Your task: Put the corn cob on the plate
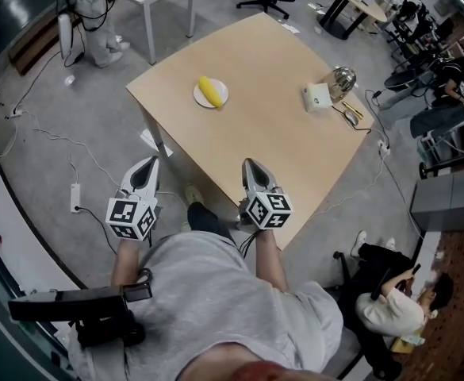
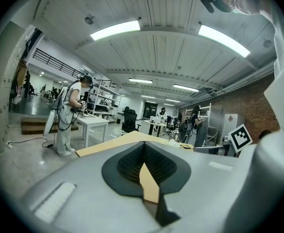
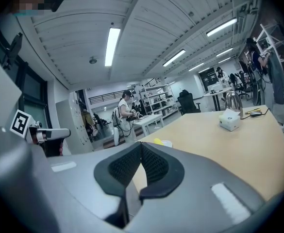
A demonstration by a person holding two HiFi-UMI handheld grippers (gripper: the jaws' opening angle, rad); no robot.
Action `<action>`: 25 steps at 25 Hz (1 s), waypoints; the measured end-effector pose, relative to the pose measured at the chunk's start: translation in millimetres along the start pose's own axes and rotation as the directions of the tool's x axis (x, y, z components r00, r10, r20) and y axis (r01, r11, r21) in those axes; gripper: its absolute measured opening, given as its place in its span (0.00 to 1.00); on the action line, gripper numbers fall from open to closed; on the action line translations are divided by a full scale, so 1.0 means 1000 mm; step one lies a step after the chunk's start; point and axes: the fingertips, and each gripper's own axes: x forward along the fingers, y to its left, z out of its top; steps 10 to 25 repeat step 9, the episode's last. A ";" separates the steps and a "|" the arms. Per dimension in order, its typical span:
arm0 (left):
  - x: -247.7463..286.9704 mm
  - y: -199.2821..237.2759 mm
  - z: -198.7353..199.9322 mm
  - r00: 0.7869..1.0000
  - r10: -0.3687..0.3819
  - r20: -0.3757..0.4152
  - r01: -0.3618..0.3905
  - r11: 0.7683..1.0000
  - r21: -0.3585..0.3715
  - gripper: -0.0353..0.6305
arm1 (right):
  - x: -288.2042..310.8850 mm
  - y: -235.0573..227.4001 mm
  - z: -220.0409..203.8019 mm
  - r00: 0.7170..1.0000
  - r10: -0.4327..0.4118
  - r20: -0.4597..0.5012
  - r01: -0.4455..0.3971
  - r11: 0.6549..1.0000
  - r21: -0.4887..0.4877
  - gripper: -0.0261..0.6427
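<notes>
A yellow corn cob [image 1: 209, 91] lies on a small white plate [image 1: 220, 99] at the far left part of the wooden table [image 1: 247, 133]. In the right gripper view the corn cob [image 3: 157, 141] and the plate [image 3: 167, 143] show low, just above the jaws. My left gripper [image 1: 149, 163] hangs off the table's near left edge, shut and empty. My right gripper [image 1: 251, 165] sits at the near edge of the table, shut, nothing in it. Both are well short of the plate. The left gripper [image 2: 142, 145] and the right gripper [image 3: 141, 145] show pads meeting at the tips.
A white box [image 1: 316, 98], a metal kettle [image 1: 343, 78] and a cable with a yellow item [image 1: 351, 113] sit at the table's far right. A power strip [image 1: 75, 198] and cords lie on the floor left. People and office chairs stand around the room.
</notes>
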 end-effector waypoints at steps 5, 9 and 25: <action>0.002 0.003 0.000 1.000 0.001 -0.003 -0.001 1.000 0.000 0.08 | 0.003 -0.001 0.000 1.000 -0.003 -0.001 0.003 1.000 0.004 0.05; 0.004 0.003 -0.004 1.000 0.006 -0.009 -0.006 1.000 -0.003 0.08 | 0.004 -0.003 -0.001 1.000 -0.001 0.002 0.001 1.000 0.000 0.05; 0.004 0.003 -0.004 1.000 0.006 -0.009 -0.006 1.000 -0.003 0.08 | 0.004 -0.003 -0.001 1.000 -0.001 0.002 0.001 1.000 0.000 0.05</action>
